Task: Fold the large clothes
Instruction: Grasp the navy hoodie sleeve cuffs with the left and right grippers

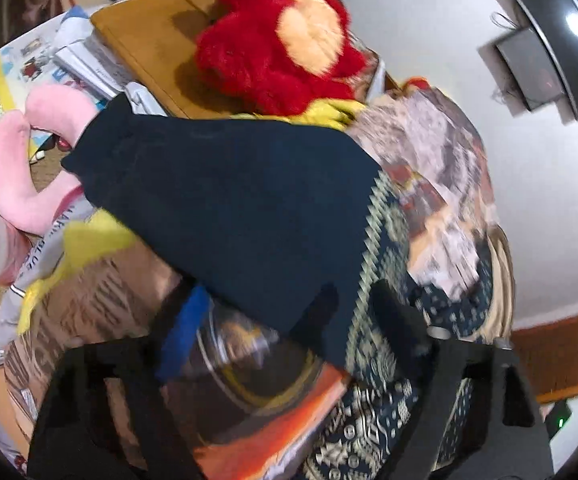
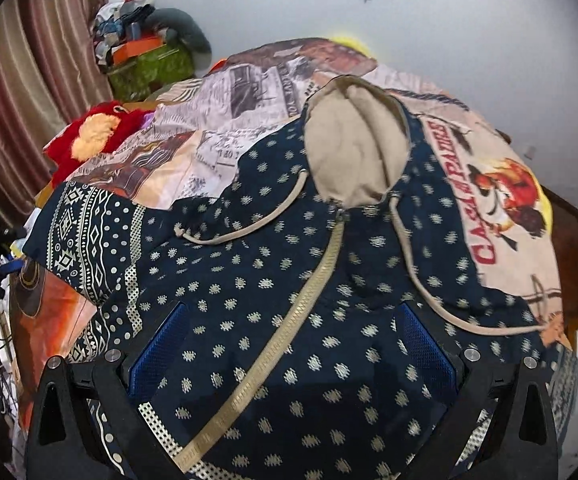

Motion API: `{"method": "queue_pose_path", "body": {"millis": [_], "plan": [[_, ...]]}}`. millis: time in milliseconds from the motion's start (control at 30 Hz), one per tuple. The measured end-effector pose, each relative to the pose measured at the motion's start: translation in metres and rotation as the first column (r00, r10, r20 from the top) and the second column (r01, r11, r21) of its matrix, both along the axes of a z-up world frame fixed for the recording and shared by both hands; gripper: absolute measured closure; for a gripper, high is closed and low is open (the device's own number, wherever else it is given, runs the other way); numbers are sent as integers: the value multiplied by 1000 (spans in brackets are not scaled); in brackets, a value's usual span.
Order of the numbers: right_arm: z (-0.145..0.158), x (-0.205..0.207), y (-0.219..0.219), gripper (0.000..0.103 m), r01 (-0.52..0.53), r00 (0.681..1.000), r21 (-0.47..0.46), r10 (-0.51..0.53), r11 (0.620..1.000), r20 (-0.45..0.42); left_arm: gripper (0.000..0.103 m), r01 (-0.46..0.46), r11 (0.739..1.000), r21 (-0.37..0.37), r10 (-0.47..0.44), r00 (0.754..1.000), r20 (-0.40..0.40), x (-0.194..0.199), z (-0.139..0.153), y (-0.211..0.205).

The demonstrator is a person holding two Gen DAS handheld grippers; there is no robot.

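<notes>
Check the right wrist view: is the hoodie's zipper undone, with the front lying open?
No: the zipper runs closed up the navy hoodie to the beige hood.

1. Navy hooded jacket [image 2: 289, 272], dotted with small cream motifs, lies front-up on a printed bedsheet [image 2: 501, 208].
2. Beige-lined hood [image 2: 355, 148] open, zipper [image 2: 301, 304] closed, 2 drawcords loose.

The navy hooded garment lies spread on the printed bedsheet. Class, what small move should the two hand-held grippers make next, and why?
Probably close the right hand-held gripper on the navy hooded garment: its jaws stand open over the cloth beside the zip. The left hand-held gripper is also open at the plain dark fold.
</notes>
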State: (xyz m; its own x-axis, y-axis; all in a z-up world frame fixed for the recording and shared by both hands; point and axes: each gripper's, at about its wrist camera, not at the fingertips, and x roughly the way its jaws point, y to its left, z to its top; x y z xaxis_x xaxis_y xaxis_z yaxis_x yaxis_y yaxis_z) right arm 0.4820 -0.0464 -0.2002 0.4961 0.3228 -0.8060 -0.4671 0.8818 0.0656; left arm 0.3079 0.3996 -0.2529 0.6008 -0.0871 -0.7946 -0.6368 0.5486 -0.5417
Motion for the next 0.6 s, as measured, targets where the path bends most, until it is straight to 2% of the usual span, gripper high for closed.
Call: {"method": "queue_pose_path", "body": {"millis": [67,100,200,267,367,433,500,600], "plan": [[-3,2,2,0,-7,1000,10,7,1000,-10,55,-20,999,35,22,999,-40,8,-2,6],[-5,3,3,0,-10,1000,13,10,1000,-16,58,-29,999,44,31,998,-47,10,-3,9],[-8,3,3,0,-17,999,16,18,1000,-28,74,-32,995,93,37,998,-46,13,2,13],[-8,3,1,0,-20,999,12,21,1000,-29,97,-9,985,171,18,998,-53,19,13,5],[-6,2,-4,0,-19,999,7,19,1000,-27,99,53,939,339,-31,997,-70,31,41,-19],[-2,1,-10,0,-10,1000,12,10,1000,-24,99,83,914,397,-66,996,-57,35,58,-32],[3,-1,-17,0,-2,1000,23,2,1000,-24,99,114,877,467,-115,993,-27,41,86,-53],[13,-4,-29,0,12,1000,40,-11,999,-19,100,155,838,523,-198,980,27,51,122,-84]]}}
